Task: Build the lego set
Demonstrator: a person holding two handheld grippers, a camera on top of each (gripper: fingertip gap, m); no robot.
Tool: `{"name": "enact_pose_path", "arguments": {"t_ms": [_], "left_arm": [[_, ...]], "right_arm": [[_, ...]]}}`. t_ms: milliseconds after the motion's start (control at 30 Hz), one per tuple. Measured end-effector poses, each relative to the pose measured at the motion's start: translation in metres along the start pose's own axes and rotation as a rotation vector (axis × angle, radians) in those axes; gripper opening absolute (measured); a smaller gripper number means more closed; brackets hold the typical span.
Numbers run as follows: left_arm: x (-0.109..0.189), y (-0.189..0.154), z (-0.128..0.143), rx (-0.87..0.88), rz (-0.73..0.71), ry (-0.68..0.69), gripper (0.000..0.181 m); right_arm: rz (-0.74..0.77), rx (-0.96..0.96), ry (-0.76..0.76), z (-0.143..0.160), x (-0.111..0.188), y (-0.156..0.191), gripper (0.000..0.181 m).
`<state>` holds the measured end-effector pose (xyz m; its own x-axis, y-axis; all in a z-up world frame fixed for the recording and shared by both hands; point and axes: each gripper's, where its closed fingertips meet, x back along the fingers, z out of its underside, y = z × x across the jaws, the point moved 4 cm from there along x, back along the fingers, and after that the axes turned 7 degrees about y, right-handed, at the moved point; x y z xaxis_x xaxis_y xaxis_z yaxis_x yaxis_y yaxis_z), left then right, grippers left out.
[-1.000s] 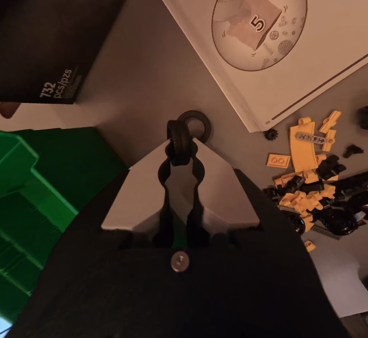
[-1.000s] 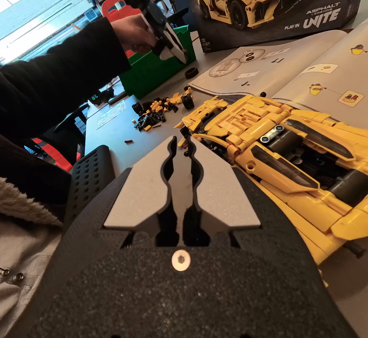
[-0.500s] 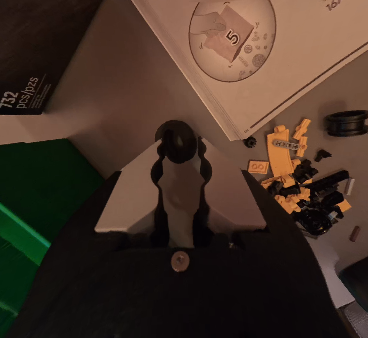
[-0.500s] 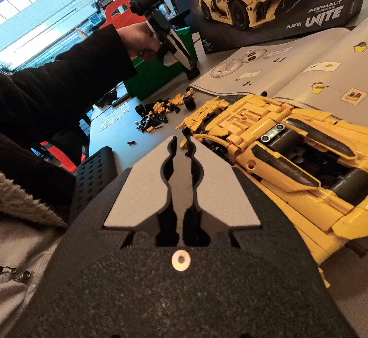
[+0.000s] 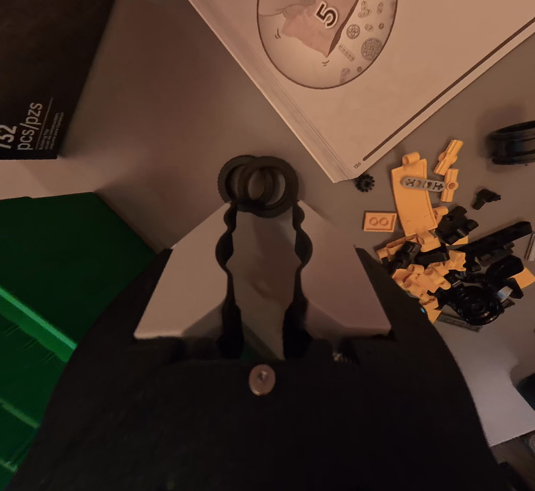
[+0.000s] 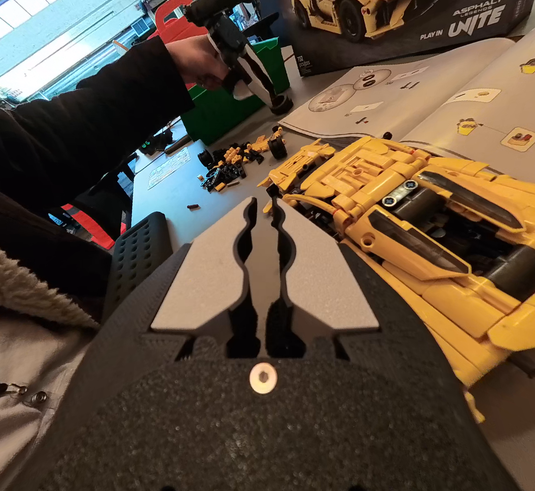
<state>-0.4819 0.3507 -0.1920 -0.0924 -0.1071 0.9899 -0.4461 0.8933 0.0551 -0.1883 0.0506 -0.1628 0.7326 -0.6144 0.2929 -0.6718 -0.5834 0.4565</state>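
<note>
In the left wrist view my left gripper (image 5: pixel 263 206) is open, its tips just short of two black tyres (image 5: pixel 257 184) that lie flat and overlapping on the grey table. It also shows in the right wrist view (image 6: pixel 272 97), held by a hand, tips down at the tyres (image 6: pixel 282 105). My right gripper (image 6: pixel 264 205) is shut and empty, just left of the yellow Lego car (image 6: pixel 405 216), which lies on the table. A pile of loose yellow and black parts (image 5: pixel 434 260) sits right of the left gripper and also shows in the right wrist view (image 6: pixel 231 158).
The open instruction booklet (image 5: pixel 376 57) lies beyond the tyres, the set's dark box (image 6: pixel 405 8) behind it. A green bin (image 5: pixel 43 274) stands at the left. Another tyre (image 5: pixel 512 144) lies far right. A black chair back (image 6: pixel 136 245) is near the table edge. Spacing between my two grippers at the tips: around 40 centimeters.
My left gripper has lowered the tyre it held onto the other tyre on the table and opened; the tyre now lies flat. The right gripper has stayed put.
</note>
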Motion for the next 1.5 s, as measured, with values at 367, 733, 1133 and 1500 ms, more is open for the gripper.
{"name": "enact_pose_path", "arguments": {"t_ms": [367, 733, 1133, 1500], "left_arm": [[0.122, 0.076, 0.104, 0.235, -0.158, -0.156, 0.038], [0.025, 0.135, 0.210, 0.392, -0.192, 0.185, 0.051], [0.038, 0.128, 0.200, 0.456, -0.099, 0.098, 0.045], [0.055, 0.008, 0.038, -0.048, -0.124, 0.005, 0.044]], "right_arm": [[-0.009, 0.001, 0.008, 0.001, -0.002, 0.001, 0.009], [0.012, 0.018, 0.023, 0.003, -0.003, 0.000, 0.009], [0.001, 0.006, 0.024, 0.003, -0.004, 0.000, 0.009], [-0.001, 0.018, 0.028, 0.003, -0.004, 0.002, 0.009]]}}
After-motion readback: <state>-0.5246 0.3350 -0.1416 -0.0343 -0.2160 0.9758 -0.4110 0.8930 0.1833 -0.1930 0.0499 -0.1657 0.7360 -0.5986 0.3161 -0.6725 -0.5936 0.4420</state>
